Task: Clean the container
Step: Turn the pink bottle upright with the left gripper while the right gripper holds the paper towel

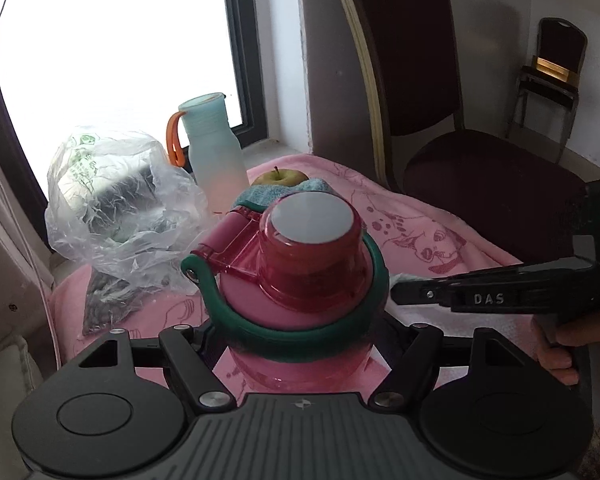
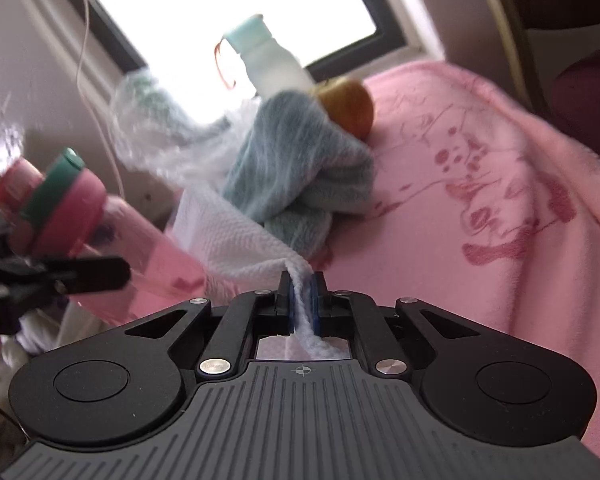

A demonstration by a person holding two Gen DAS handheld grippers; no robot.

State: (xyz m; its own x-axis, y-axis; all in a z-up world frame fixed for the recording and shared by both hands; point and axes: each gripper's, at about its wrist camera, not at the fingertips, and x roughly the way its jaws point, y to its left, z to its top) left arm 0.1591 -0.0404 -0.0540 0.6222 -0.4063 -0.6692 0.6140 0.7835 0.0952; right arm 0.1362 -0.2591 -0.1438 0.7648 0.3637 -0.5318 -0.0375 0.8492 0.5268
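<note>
The left tool (image 1: 300, 344) clamps the translucent pink bottle with the green carry loop (image 1: 296, 264), tilted above the pink printed blanket (image 2: 480, 160). Beside the bottle, the right tool (image 2: 302, 300) pinches a white paper towel (image 2: 236, 240) by one thin corner (likely to tear or slip during wiping).

Plastic bag (image 1: 116, 200) and teal towel (image 2: 296, 160) crowd the pink bottle (image 1: 300, 272).

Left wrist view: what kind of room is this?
Probably a spare room or hall used as a makeshift workspace, not a kitchen: banquet-style chairs, a window with a sill, and a pink blanket covering the work surface.
</note>
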